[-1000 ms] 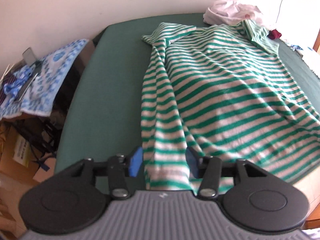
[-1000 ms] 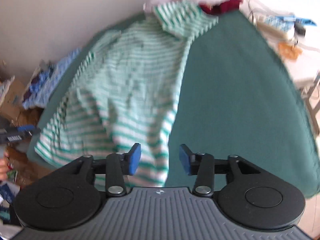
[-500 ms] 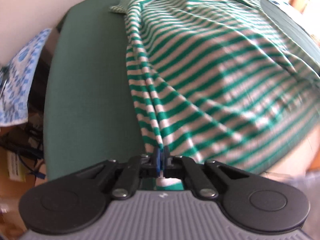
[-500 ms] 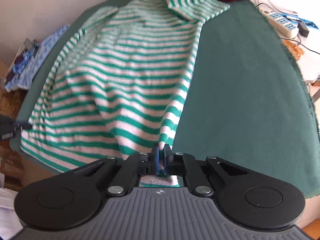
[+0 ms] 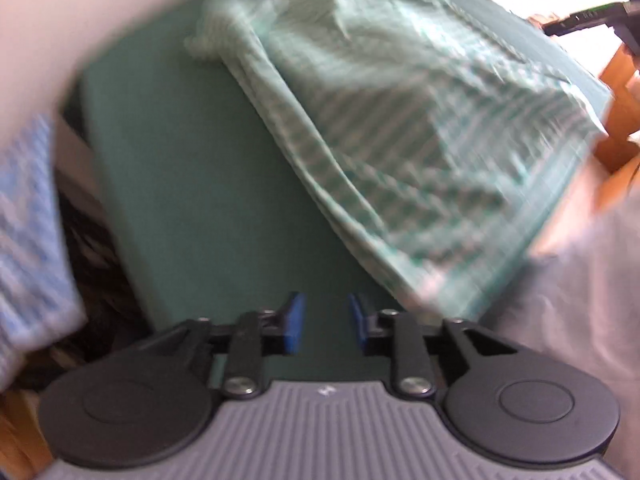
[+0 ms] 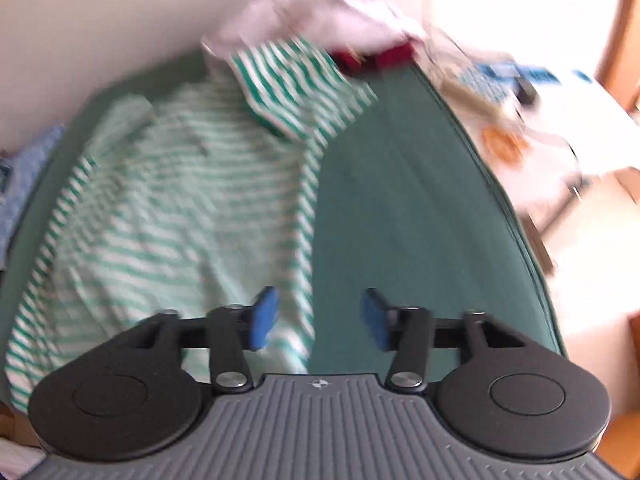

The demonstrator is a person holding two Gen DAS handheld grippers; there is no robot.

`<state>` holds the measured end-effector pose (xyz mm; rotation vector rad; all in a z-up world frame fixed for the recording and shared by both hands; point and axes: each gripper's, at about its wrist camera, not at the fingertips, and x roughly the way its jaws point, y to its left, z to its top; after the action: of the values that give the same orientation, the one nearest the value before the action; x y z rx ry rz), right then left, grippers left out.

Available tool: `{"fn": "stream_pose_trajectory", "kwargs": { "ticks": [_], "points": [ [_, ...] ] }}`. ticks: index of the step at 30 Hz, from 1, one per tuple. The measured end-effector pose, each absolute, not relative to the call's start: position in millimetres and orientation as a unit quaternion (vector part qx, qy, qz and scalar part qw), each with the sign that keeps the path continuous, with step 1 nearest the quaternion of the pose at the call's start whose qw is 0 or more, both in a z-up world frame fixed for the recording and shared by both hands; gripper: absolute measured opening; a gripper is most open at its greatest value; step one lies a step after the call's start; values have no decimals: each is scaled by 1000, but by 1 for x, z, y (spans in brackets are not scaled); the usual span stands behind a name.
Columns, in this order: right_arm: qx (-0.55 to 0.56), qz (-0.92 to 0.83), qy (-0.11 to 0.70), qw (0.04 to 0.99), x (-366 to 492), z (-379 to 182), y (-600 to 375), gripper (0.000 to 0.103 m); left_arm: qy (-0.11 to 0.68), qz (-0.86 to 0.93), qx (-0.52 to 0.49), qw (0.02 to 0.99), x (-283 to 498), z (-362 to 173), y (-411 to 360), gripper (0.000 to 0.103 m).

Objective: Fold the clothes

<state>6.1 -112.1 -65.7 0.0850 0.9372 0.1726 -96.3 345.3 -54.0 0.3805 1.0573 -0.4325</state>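
Striped shirt [image 6: 176,208]: lay spread, rumpled, on green table [image 6: 420,200]. Left gripper [image 5: 323,322], right gripper [image 6: 318,318]: just beside hem, jaws opening, empty. Risk judged: wrinkles folded in; hem sliding off table edge.

This looks like a lived-in room at home. A table [image 6: 420,200] under a green cloth carries a striped shirt [image 6: 180,208] and heaped laundry [image 6: 320,12]. A blue patterned cloth [image 5: 28,220] lies over clutter beside it.
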Motion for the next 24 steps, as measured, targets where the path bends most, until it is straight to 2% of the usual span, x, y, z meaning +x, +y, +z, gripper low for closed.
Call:
{"fn": "stream_pose_trajectory", "kwargs": {
  "ticks": [2,3,5,6,8,10,13,17,19,21,22,23,24],
  "points": [
    [19,134,429,893,49,-54,-75,61,451,-175,174,858,-52,-48,329,80],
    [9,154,421,894,72,-54,-61,61,429,-161,168,873,-28,-49,317,83],
    [-11,196,406,893,118,-54,-33,61,400,-134,155,893,25,-57,291,83],
    [-20,212,398,892,142,-56,-22,62,400,-121,137,898,54,-62,281,79],
    [-22,233,401,886,191,-64,-7,66,407,-99,108,901,111,-75,265,83],
    [-13,253,420,872,244,-75,8,66,420,-81,97,899,163,-91,252,81],
    [-36,272,449,850,298,-96,29,66,440,-70,136,885,213,-119,231,83],
    [-82,282,488,822,333,-125,41,67,456,-73,184,868,238,-142,208,88],
    [-77,286,495,817,339,-135,37,63,460,-77,196,863,242,-148,202,80],
    [-74,295,488,818,337,-140,33,51,462,-95,179,863,243,-146,203,57],
    [-75,302,485,818,335,-140,31,35,467,-104,166,862,244,-144,204,49],
    [-70,308,484,816,334,-139,30,22,470,-110,158,861,243,-143,206,34],
    [-55,313,483,816,333,-137,26,14,468,-112,160,862,240,-142,205,22]
  ]
}}
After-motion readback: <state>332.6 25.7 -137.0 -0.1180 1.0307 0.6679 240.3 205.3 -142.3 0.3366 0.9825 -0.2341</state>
